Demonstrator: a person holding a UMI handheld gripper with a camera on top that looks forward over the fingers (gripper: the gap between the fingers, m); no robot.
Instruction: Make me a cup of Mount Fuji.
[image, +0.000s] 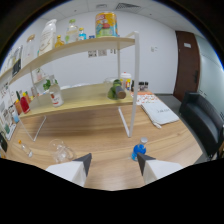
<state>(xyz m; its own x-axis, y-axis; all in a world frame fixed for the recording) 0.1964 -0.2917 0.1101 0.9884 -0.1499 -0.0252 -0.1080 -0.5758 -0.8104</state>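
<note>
In the gripper view, the hand-held gripper was released, its two fingers spread apart with bare wood of the tabletop showing in the gap and nothing held between them. A small blue bottle stood on the tabletop just ahead of the right finger, close to its tip but not between the fingers. Ahead of the left finger and a little off to the left sat a clear glass cup, also on the tabletop and apart from the fingertip. Beyond both, a two-level shelf on white legs stood on the tabletop. On its lower board a clear jar with green leaves stood near a small red bottle, and a dark green object rested toward the right end, with a few small jars just behind it. The upper board carried a tall clear bottle and a colourful canister. To the right of the shelf a white sheet lay flat on the tabletop, and a black sofa stood beyond the table's edge, near a dark door.
</note>
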